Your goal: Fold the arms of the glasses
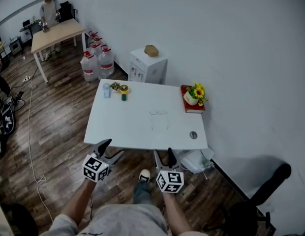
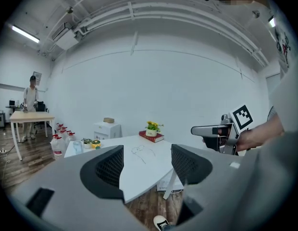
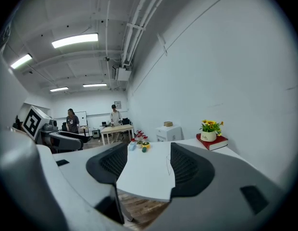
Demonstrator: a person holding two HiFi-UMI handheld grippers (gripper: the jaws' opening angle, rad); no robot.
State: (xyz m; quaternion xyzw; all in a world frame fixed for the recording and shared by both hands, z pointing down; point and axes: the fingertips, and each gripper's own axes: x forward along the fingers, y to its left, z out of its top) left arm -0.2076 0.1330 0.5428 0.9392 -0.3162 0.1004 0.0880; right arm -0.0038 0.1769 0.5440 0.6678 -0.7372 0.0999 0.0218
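Observation:
A pair of thin clear-framed glasses lies with its arms spread on the white table, near the middle; it also shows faintly as glasses and glasses. Both grippers hover short of the table's near edge, apart from the glasses. My left gripper is open and holds nothing, which the left gripper view confirms with the left gripper. My right gripper is also open with nothing between its jaws, as the right gripper shows.
A red book with a potted yellow flower sits at the table's far right. Small items stand at the far left, and a round disc lies near the right front. Beyond are a white cabinet, water bottles and a black chair.

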